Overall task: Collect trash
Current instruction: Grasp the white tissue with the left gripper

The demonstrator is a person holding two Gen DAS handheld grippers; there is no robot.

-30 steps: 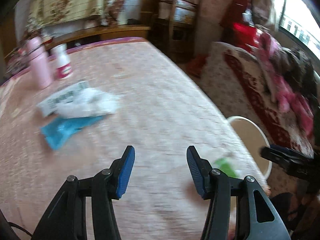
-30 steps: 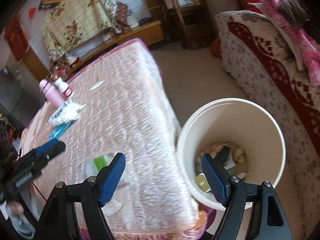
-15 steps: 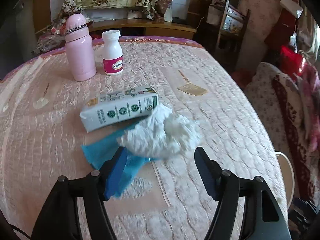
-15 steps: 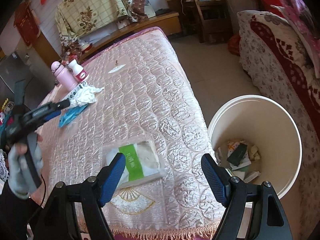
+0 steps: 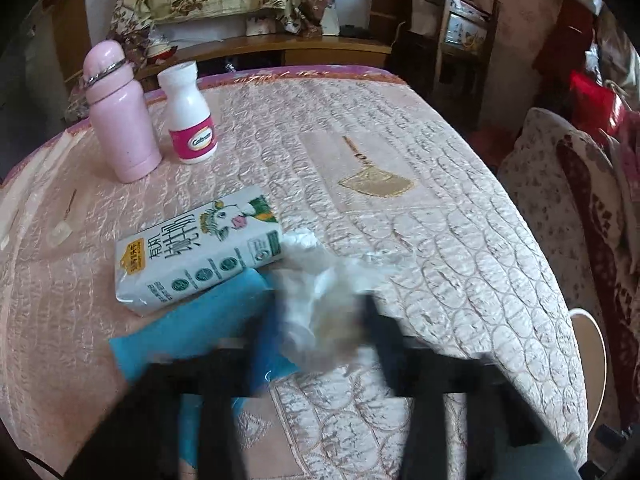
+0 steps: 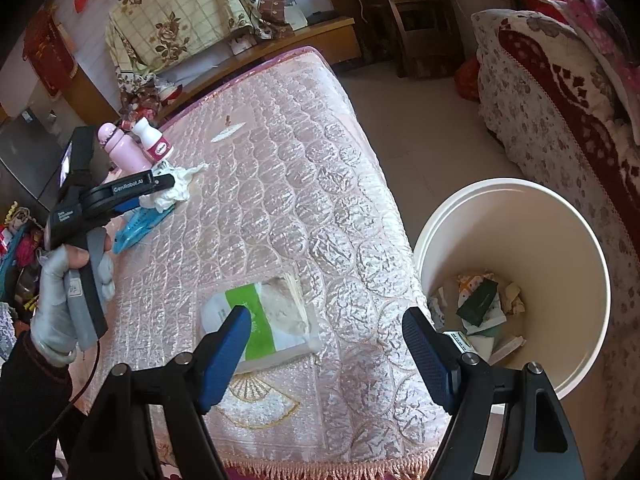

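A crumpled white tissue (image 5: 308,256) lies on the pink quilted table beside a white and green milk carton (image 5: 200,252) and over a blue wrapper (image 5: 192,336). My left gripper (image 5: 320,312), blurred, has its jaws closing with the tissue between them and its pads against the wad; the right wrist view shows the left gripper (image 6: 168,182) at the tissue (image 6: 180,192). My right gripper (image 6: 326,320) hangs open over the table's near edge, above a green and white packet (image 6: 264,320). A white bin (image 6: 560,208) with scraps inside stands on the floor to its right.
A pink flask (image 5: 120,120) and a white pill bottle (image 5: 192,120) stand at the table's far left. A patterned sofa (image 6: 560,100) runs along the right, beyond the bin. A gloved hand (image 6: 60,280) holds the left gripper's handle.
My left gripper swung from the table's near edge to the tissue pile, spread around the wad, then closed in on it. The right gripper drifted slightly from the bin toward the packet, still open.
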